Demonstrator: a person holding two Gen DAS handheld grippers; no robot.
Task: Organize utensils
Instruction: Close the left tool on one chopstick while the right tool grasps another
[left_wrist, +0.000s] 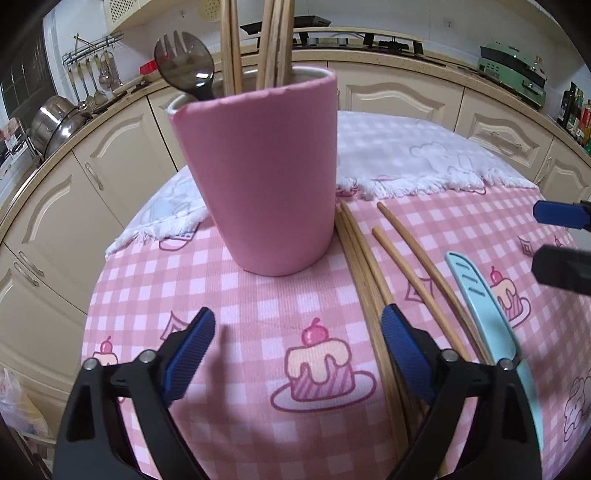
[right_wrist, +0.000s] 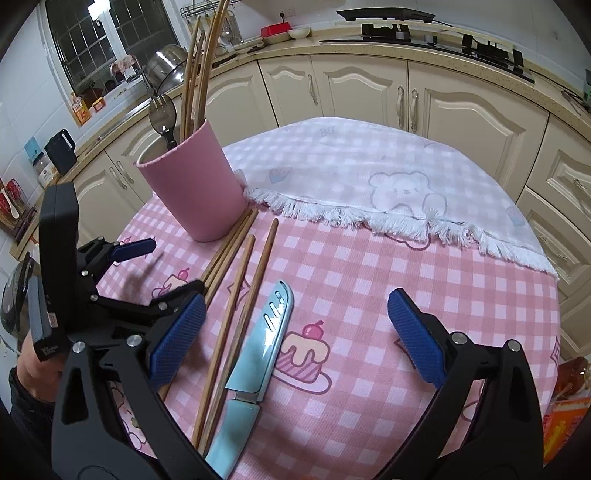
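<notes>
A pink cup (left_wrist: 258, 173) stands on the pink checked tablecloth (left_wrist: 258, 314); it also shows in the right wrist view (right_wrist: 192, 184). It holds several wooden chopsticks (left_wrist: 273, 44) and a dark spork (left_wrist: 186, 70). More chopsticks (left_wrist: 369, 266) lie to its right, also in the right wrist view (right_wrist: 240, 280). A light blue knife (left_wrist: 487, 317) lies beside them, blade away from me (right_wrist: 262, 343). My left gripper (left_wrist: 297, 358) is open and empty just before the cup. My right gripper (right_wrist: 295, 339) is open and empty, above the knife.
A white fringed cloth (right_wrist: 369, 177) covers the table's far half. Cream cabinets (right_wrist: 461, 107) and a counter with pots (left_wrist: 55, 122), a stove (right_wrist: 443, 37) and a green appliance (left_wrist: 513, 70) ring the table. The left gripper's body (right_wrist: 74, 266) shows left in the right wrist view.
</notes>
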